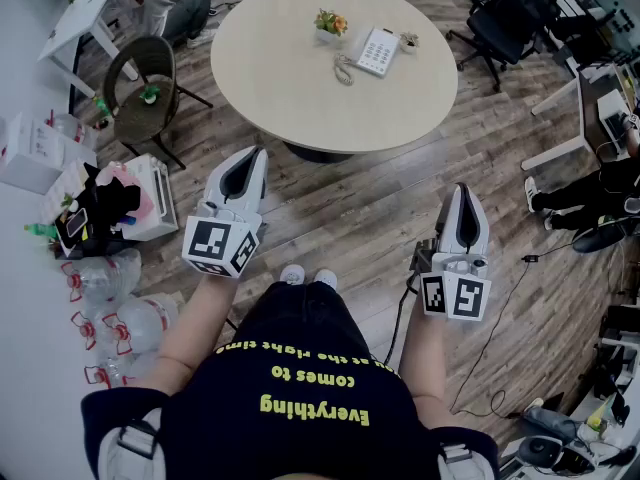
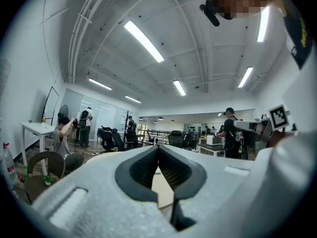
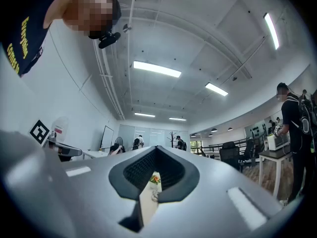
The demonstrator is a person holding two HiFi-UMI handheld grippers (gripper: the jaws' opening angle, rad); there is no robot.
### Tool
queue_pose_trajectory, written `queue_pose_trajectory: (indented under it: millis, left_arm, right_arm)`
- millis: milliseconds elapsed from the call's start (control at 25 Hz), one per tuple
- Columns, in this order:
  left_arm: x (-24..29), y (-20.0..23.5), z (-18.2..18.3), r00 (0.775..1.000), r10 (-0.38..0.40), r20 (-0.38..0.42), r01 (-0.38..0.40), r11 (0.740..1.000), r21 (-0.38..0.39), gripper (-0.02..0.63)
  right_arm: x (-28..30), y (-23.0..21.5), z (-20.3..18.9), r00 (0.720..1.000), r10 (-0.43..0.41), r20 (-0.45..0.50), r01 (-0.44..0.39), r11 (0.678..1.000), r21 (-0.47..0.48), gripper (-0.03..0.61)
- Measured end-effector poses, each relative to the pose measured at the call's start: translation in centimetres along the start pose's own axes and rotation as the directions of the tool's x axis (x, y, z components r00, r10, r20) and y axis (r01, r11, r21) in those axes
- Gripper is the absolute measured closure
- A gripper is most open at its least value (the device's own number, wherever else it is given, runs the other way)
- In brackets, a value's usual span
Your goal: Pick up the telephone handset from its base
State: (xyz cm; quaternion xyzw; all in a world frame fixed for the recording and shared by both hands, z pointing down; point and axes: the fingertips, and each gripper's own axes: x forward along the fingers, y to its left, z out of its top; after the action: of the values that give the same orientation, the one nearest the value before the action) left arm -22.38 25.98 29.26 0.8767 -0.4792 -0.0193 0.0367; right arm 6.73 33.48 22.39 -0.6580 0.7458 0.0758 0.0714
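White phone (image 1: 379, 51), beige table (image 1: 300, 98), brown plank floor (image 1: 360, 208), dark shirt (image 1: 300, 438) w/ yellow lettering.

The round table (image 1: 290, 98) looks matt, pale and smooth; the floor (image 1: 370, 218) is wood-grain plank; the telephone (image 1: 379, 51) is smooth white plastic.

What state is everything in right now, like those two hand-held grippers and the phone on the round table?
Left hand-held gripper: shut, empty, in the air.
Right hand-held gripper: shut, empty, in the air.
Telephone handset: apparently on its base, untouched.
Flower pot: upright on the round table.
Wicker chair: upright, unoccupied.
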Motion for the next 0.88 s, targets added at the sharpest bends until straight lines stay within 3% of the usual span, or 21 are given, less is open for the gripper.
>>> queue_pose_trajectory:
  millis: [480, 560, 720, 880]
  left_arm:
    - [0.9, -2.6, 0.6, 1.0, -0.026, 0.011, 0.026, 0.999, 0.026, 0.609]
    - [1.3, -3.0, 0.6, 1.0, -0.025, 0.006, 0.025, 0.999, 0.024, 0.582]
    - [2.5, -4.1, -0.4, 0.999, -0.026, -0.031, 0.026, 1.0, -0.001, 0.455]
    - [3.3, -5.5, -1.1, 0.998, -0.035, -0.054, 0.034, 0.999, -0.011, 0.382]
  right_arm:
    - [0.5, 1.2, -1.0, 0.995, 0.096, -0.036, -0.094, 0.994, 0.054, 0.566]
    - [0.6, 0.5, -1.3, 0.993, 0.096, -0.063, -0.091, 0.994, 0.066, 0.564]
    - [0.9, -0.6, -2.4, 0.985, 0.129, -0.116, -0.119, 0.989, 0.092, 0.419]
    - [0.9, -1.7, -3.2, 0.974, 0.18, -0.135, -0.162, 0.977, 0.136, 0.306]
